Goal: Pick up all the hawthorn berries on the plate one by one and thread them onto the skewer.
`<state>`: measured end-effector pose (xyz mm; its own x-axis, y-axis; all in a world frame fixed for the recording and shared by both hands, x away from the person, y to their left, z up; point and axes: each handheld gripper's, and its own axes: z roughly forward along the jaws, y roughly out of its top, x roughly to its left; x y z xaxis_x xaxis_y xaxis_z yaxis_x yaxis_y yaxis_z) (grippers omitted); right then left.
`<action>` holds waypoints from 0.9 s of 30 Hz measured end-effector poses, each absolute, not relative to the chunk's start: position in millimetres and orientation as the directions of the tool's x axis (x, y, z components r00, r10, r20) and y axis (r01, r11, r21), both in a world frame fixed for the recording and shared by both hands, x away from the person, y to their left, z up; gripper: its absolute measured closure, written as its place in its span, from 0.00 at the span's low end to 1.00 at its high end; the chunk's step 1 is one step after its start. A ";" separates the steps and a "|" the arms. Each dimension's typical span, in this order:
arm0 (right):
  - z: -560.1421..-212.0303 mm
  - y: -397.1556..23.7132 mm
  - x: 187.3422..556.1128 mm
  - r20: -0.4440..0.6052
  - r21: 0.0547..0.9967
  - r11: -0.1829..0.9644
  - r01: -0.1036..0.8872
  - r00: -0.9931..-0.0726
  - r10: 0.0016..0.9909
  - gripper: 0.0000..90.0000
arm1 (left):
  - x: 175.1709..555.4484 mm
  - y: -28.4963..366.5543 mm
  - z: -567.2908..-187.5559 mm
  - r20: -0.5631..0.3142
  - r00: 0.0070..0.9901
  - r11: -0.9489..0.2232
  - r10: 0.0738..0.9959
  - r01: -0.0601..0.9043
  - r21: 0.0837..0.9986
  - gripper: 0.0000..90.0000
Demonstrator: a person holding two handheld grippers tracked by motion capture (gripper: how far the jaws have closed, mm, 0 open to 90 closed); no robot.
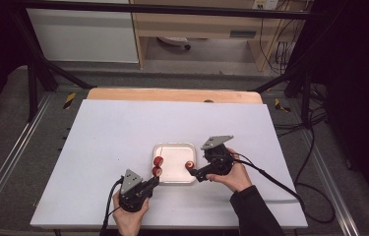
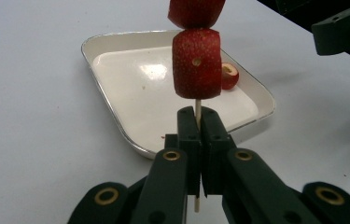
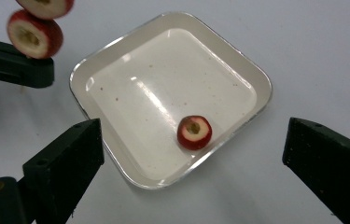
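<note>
Left gripper [image 2: 199, 122] clamped on skewer [image 2: 198, 106]; right gripper [image 3: 192, 154] jaws apart over strawberry piece [image 3: 194, 132] at tray [image 3: 256, 79] edge — risk: piece rolls, or skewer tilts

One strawberry piece [image 3: 194, 132] lies in the tray [image 3: 238, 56] on the table [image 1: 103, 142].

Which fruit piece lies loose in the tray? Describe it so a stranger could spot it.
Find the white tray on the white table. Near its rim lies one red fruit slice, pale hollow core facing up. Unlike the two pieces on the skewer, nothing pierces it.
</note>
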<state>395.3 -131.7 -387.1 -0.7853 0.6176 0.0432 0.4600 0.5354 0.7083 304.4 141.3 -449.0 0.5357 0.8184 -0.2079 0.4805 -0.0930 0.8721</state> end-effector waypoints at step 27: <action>-398.8 -96.0 443.3 -0.017 0.478 0.770 0.423 -0.872 0.490 0.30 | 304.2 145.7 -447.8 -0.204 0.551 -0.103 0.809 0.475 0.874 0.98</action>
<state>443.3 -96.0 -398.8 -0.8716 0.4899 -0.0171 0.4233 0.7698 0.4777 304.2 145.7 -447.8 0.5508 0.8094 -0.2037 0.4746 -0.1030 0.8742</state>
